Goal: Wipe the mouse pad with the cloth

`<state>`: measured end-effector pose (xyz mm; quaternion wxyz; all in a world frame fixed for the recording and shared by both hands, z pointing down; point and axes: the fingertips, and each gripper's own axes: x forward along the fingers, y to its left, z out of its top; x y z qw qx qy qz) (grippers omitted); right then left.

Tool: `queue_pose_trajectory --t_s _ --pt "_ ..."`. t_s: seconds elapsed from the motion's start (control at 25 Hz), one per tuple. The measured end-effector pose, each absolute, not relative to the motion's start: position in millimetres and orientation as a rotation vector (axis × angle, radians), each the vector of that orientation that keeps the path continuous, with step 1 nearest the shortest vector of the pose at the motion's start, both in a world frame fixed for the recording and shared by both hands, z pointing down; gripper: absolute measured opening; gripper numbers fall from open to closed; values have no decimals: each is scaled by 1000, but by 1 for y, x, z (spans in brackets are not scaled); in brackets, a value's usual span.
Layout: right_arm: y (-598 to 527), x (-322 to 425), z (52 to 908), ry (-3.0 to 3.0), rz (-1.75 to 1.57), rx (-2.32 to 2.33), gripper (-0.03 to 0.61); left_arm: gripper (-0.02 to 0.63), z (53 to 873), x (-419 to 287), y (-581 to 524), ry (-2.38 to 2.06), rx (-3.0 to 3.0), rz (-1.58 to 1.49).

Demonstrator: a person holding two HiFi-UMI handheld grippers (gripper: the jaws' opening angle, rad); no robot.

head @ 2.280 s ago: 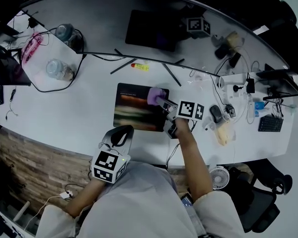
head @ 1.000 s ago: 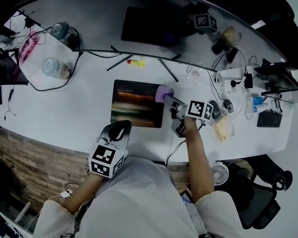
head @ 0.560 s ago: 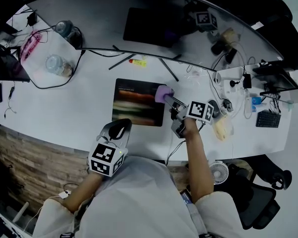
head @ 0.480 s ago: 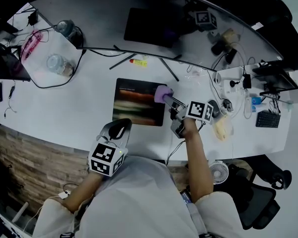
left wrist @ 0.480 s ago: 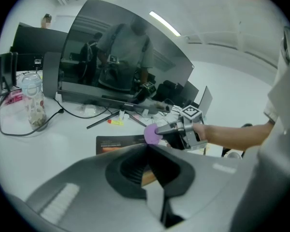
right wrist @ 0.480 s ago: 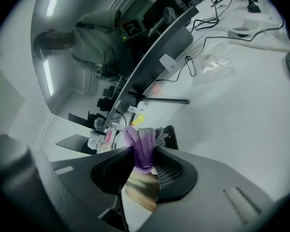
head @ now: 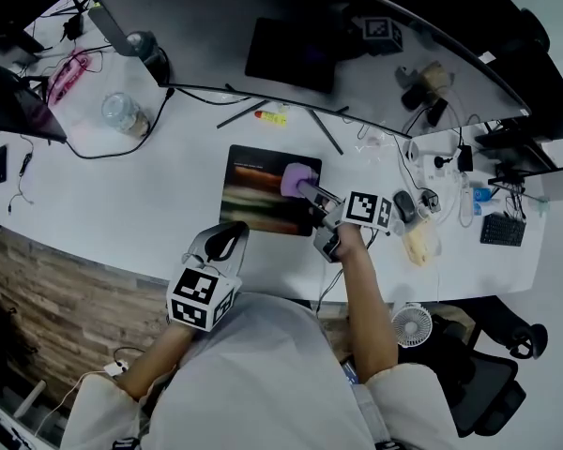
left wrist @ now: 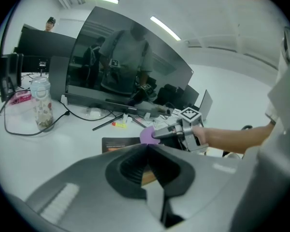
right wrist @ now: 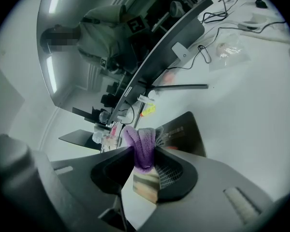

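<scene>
1. My right gripper (right wrist: 145, 154) is clamped on the purple cloth (right wrist: 141, 144). Its jaws pinch the bunched middle, and the soft wad bulges out past the tips.
2. Directly beneath those tips lies the mouse pad (head: 253, 200), a dark rectangle with a streaky, blurred print. The cloth sits over the side of the pad nearest this gripper's body, toward the far corner. From the head view it looks to be resting on the surface, though I cannot tell how hard it presses.
3. My left gripper (left wrist: 147, 151) has its jaws brought together with nothing between them. I hold it off the pad at the near edge of the white desk (head: 150, 190), close to my body. It points toward the pad's near edge — the right gripper and cloth show just beyond its tips.
4. Past the right gripper's tips, beyond the far edge of the pad, a small yellow marker (head: 272, 117) lies on the desk between thin dark legs. Behind it stands a wide curved monitor (head: 216, 26).
5. Off to the outer side of my right gripper, near its marker cube, sits a dark mouse (head: 403, 206) among a tangle of cables.
6. Well away from my left gripper, far ahead and to its left, a clear jar (head: 122, 112) stands with a black cable looping round it.
</scene>
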<state>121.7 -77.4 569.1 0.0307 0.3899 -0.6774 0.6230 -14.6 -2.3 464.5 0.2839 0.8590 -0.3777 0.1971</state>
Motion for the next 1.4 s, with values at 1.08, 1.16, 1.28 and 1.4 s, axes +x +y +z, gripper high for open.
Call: queue_pose_trajectory --t_s 1.08,1.16,1.28,1.4 --pt "-70 -15 586 -2109 1944 949 137 0 456 -107 15 -1200 2212 477" --pt "-69 -21 588 -2109 1949 942 137 0 456 -112 17 -1213 2206 476" --pt "-68 -28 592 -2107 1951 937 137 0 455 -118 20 -1228 2198 474" --pt "-67 -33 597 -2100 1951 936 137 0 454 -123 22 -1238 2193 474"
